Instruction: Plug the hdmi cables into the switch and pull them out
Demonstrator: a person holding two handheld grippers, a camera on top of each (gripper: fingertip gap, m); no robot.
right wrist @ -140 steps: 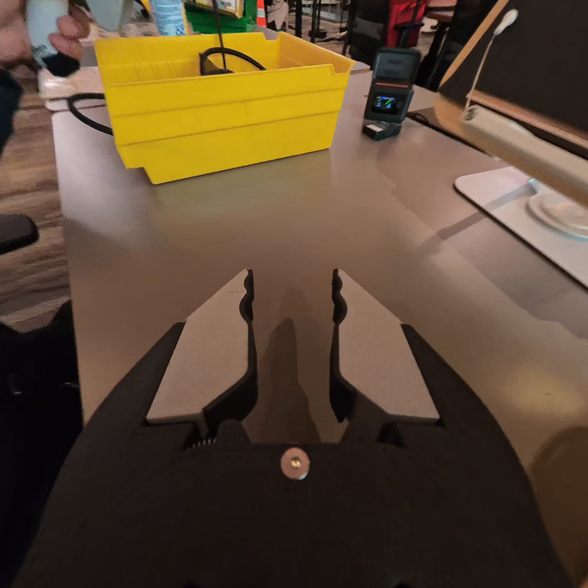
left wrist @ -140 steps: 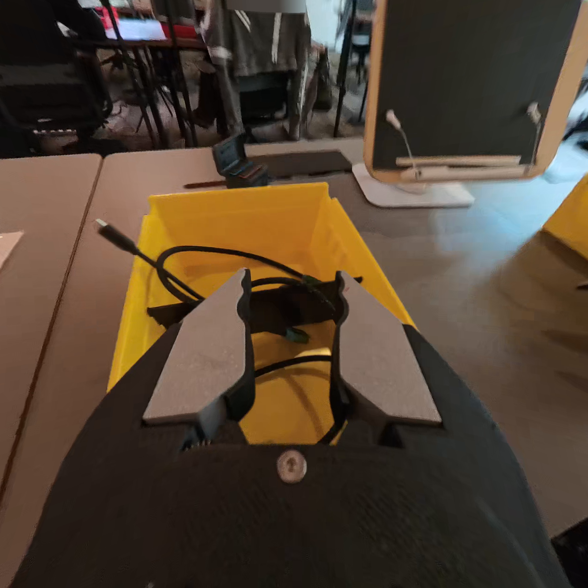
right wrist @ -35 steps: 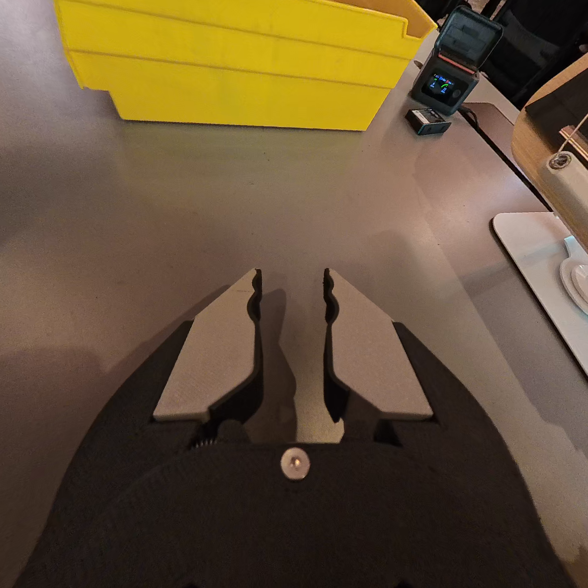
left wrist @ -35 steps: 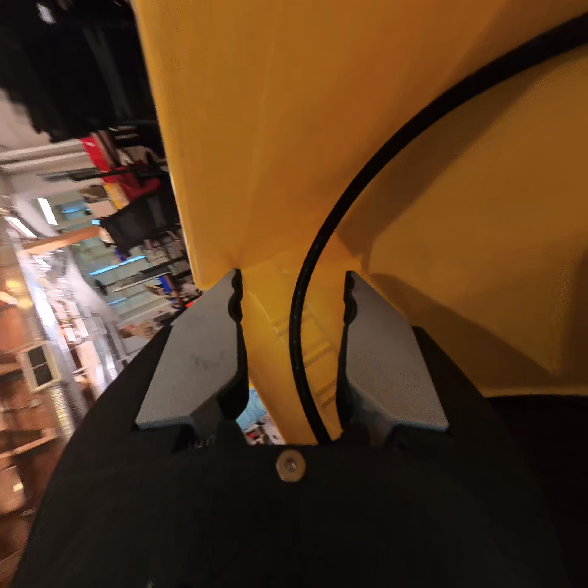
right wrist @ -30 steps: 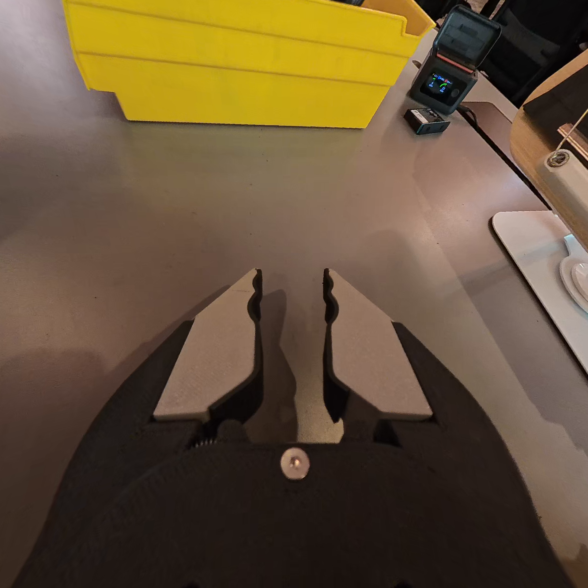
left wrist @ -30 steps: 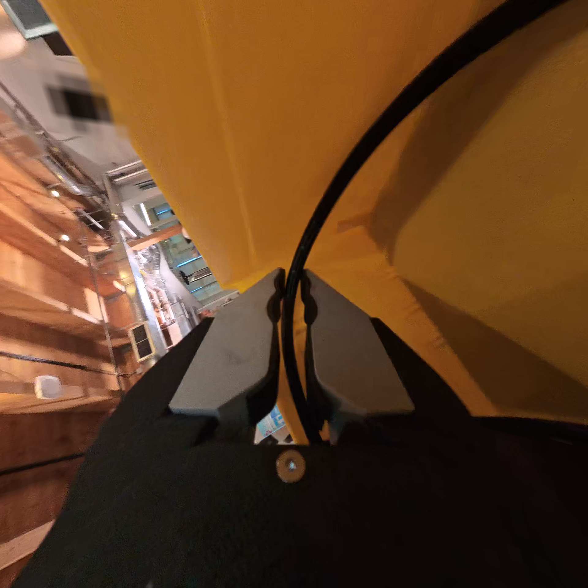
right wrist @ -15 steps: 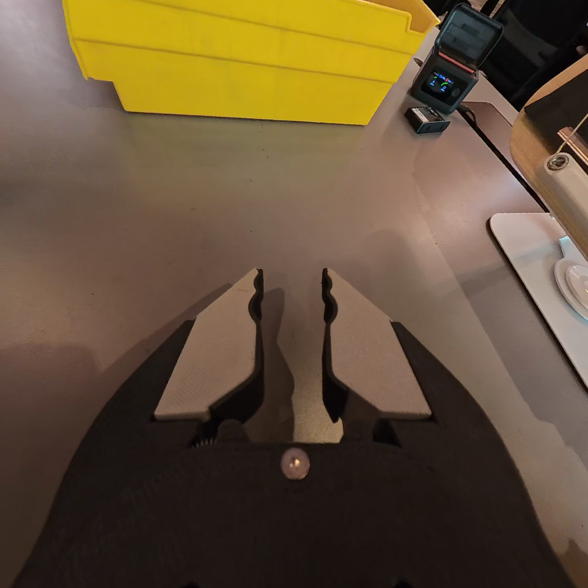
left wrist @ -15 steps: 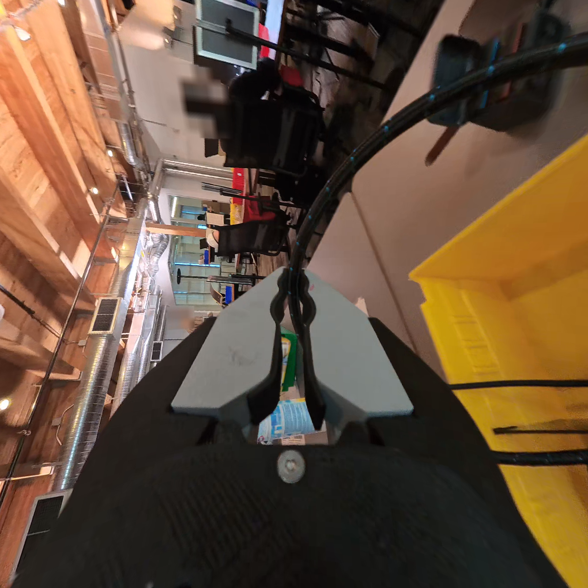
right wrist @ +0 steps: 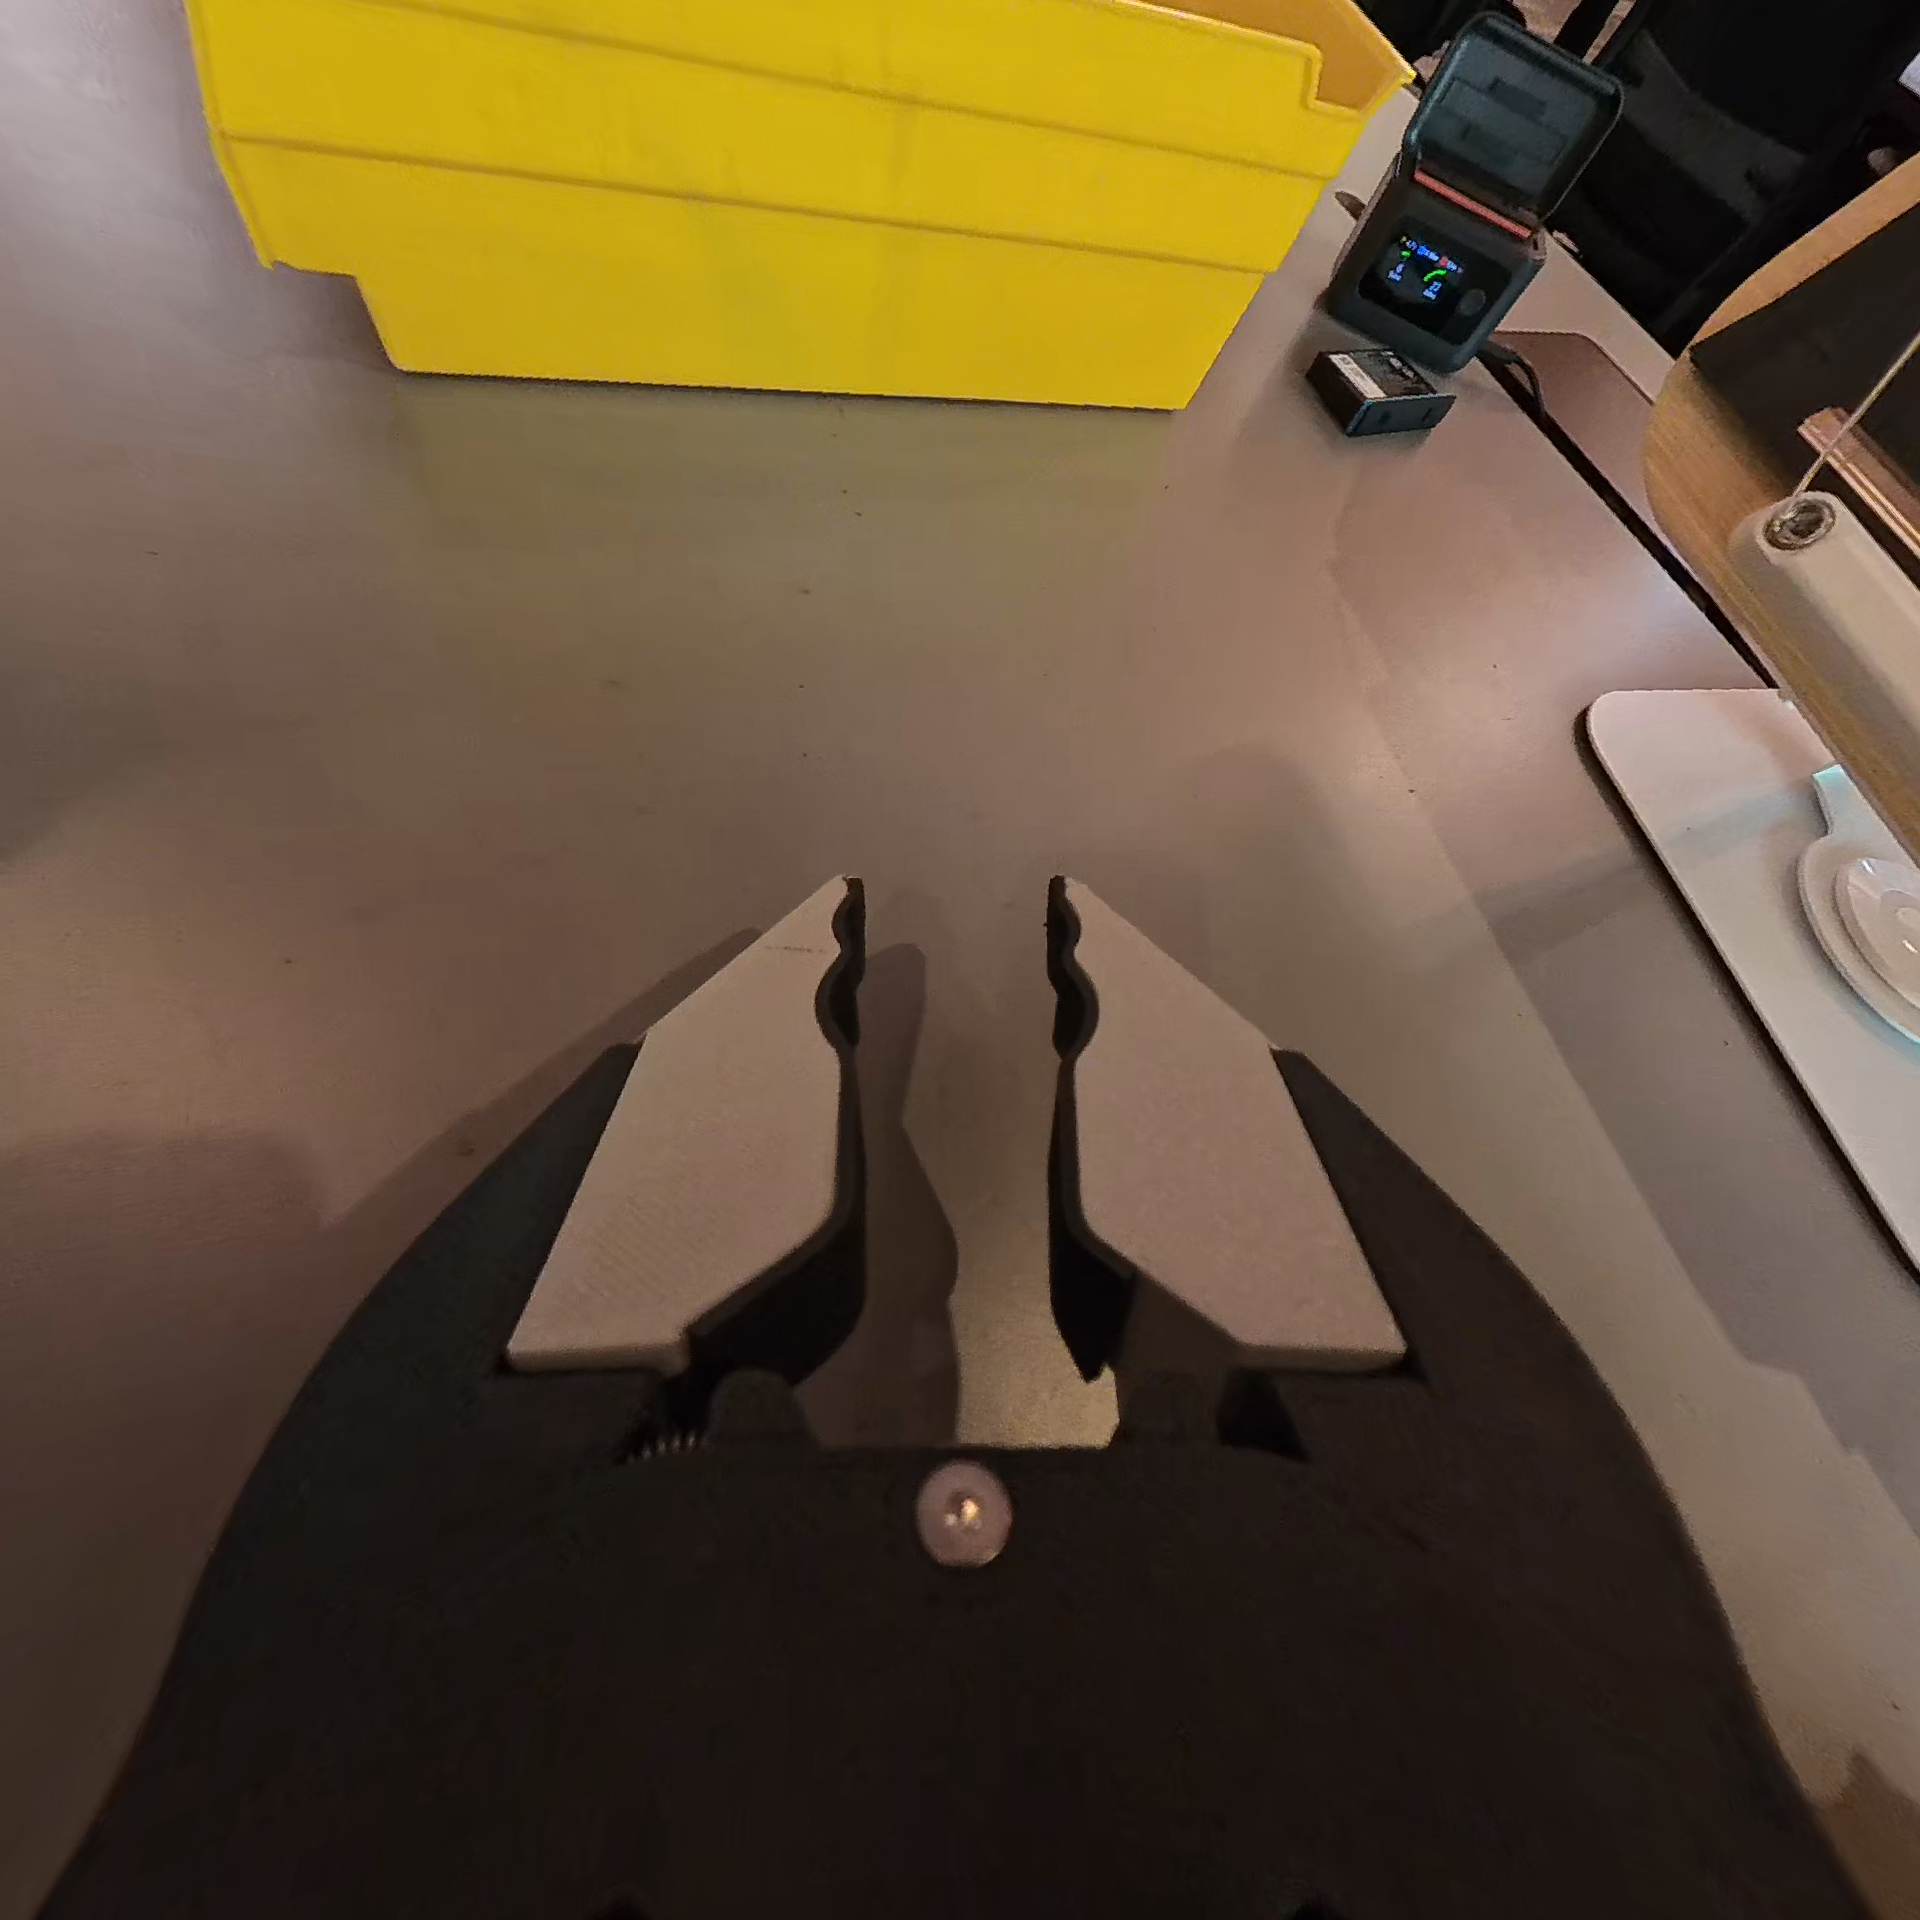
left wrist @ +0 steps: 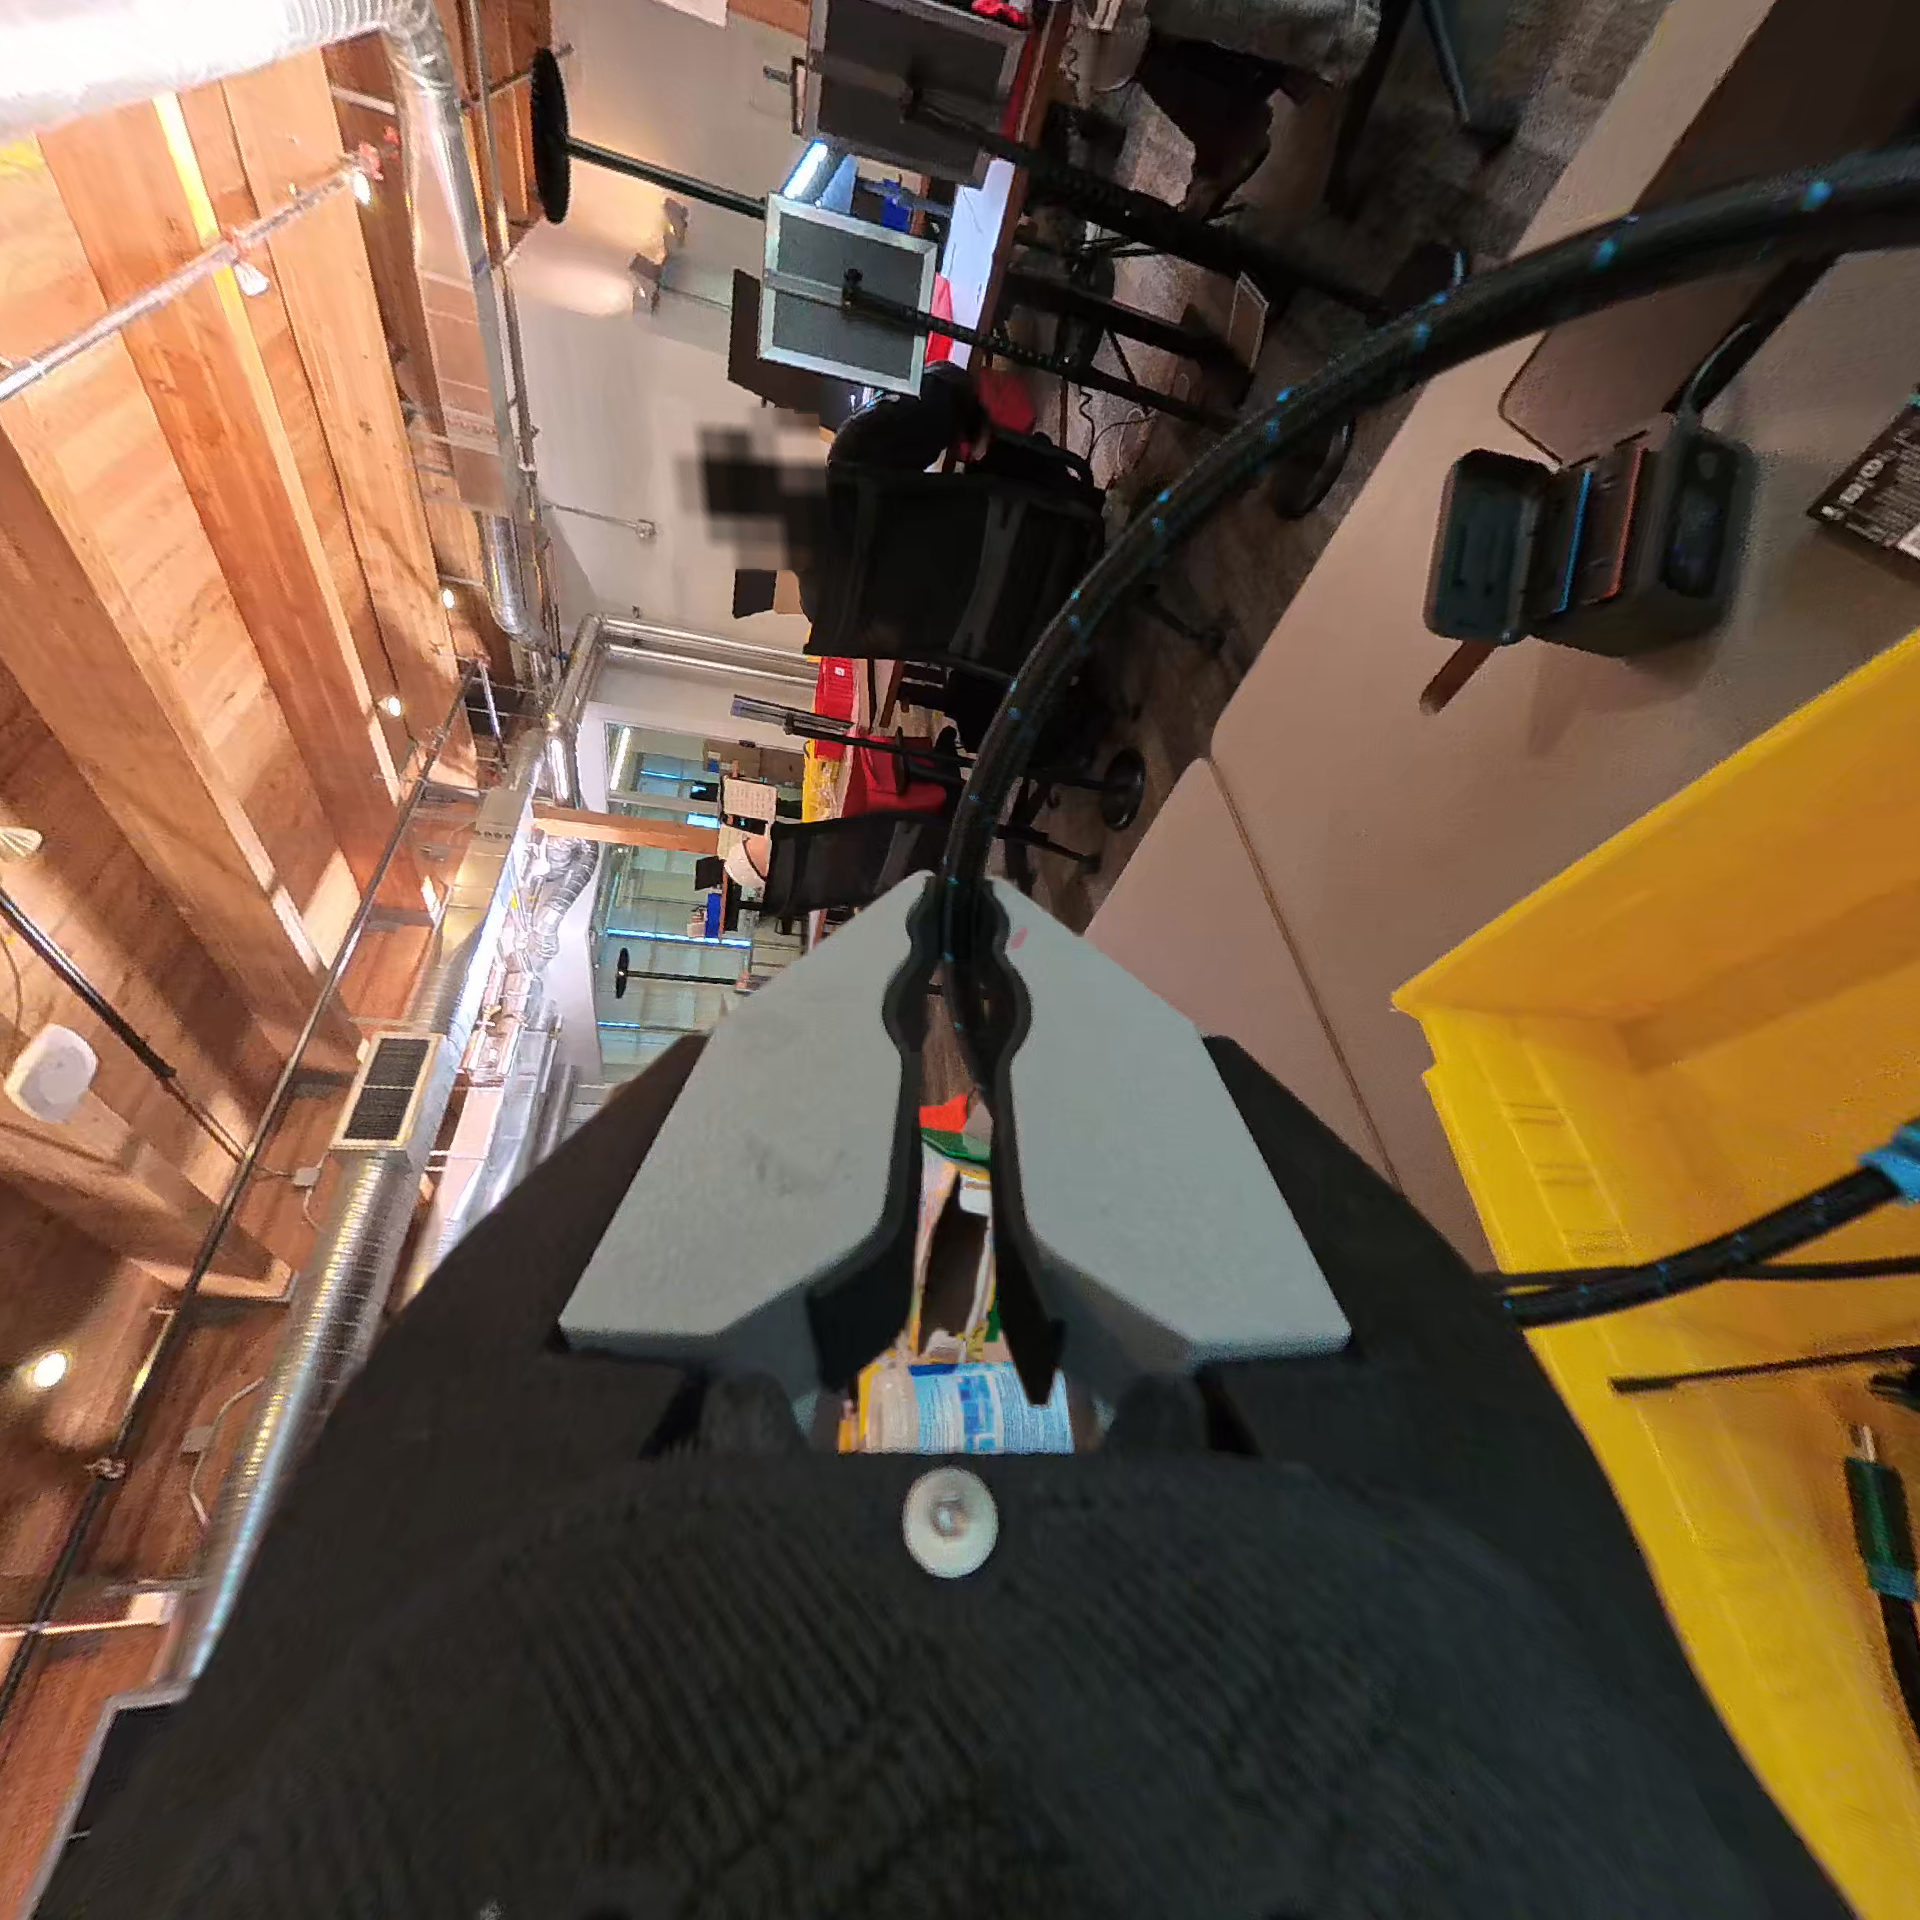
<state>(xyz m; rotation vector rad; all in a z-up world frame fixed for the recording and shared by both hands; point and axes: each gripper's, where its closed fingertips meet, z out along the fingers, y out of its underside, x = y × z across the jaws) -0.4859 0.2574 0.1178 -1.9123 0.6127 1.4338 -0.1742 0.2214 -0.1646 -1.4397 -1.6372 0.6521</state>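
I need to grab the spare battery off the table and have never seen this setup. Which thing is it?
Find the yellow bin at the far side of the grey table. Off its right end stands a dark charging case with an open lid and lit screen. The battery is the small flat black block lying just in front of it, the only loose thing there.

My cable [left wrist: 1164, 520] leaves frame at the right, both plugs unseen; the bin [right wrist: 790, 197] is cropped at top, its contents hidden.
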